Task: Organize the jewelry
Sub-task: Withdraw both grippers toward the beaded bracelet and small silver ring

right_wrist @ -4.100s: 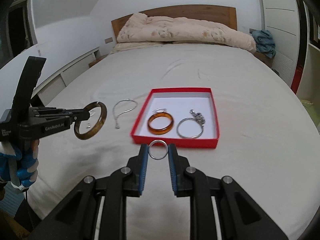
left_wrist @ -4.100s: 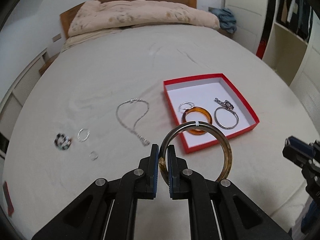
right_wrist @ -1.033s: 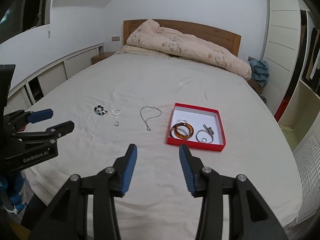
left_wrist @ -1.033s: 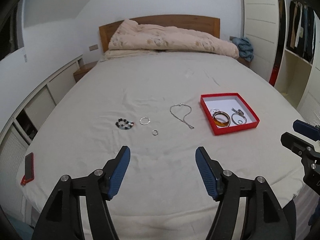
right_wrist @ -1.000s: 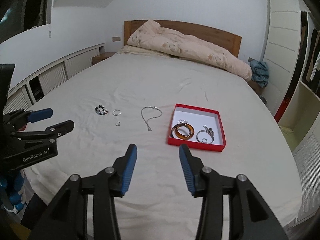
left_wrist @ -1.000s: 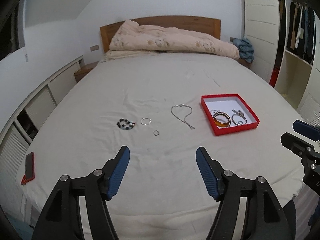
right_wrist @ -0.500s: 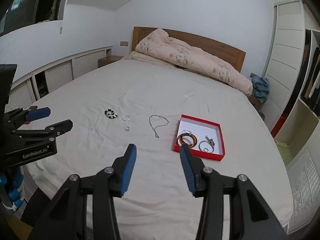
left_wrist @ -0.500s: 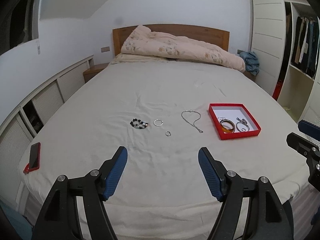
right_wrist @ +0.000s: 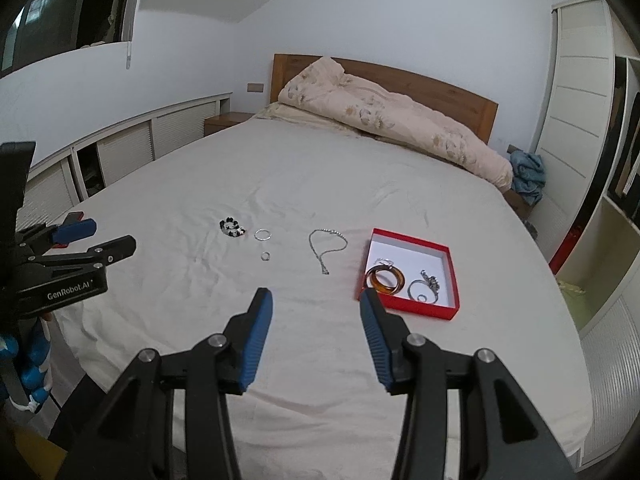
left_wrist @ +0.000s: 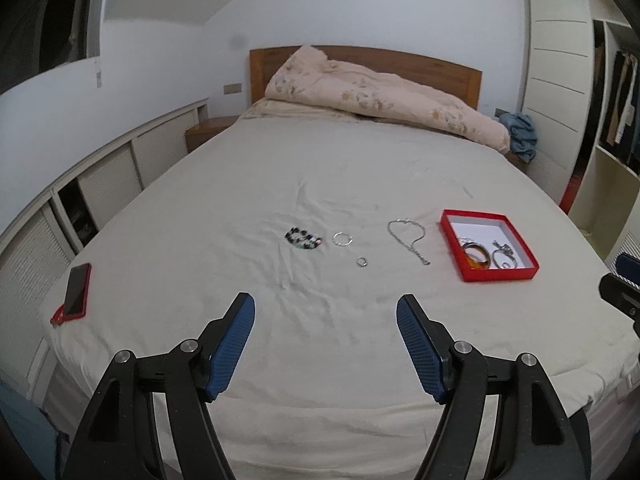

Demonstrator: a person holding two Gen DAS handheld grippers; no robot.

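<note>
In the red box [right_wrist: 412, 308] the small silver pieces [right_wrist: 425, 286] tangle together, too small to tell apart (a charm or clasp, unclear). The right gripper [left_wrist: 624, 284] is cut off at the left view's edge. The phone [right_wrist: 74, 216] sits mostly hidden behind the left gripper [right_wrist: 102, 240].

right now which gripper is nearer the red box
Right. The right gripper hangs just short of the red box, slightly to its left; the left gripper sits further left, nearer the phone.
</note>
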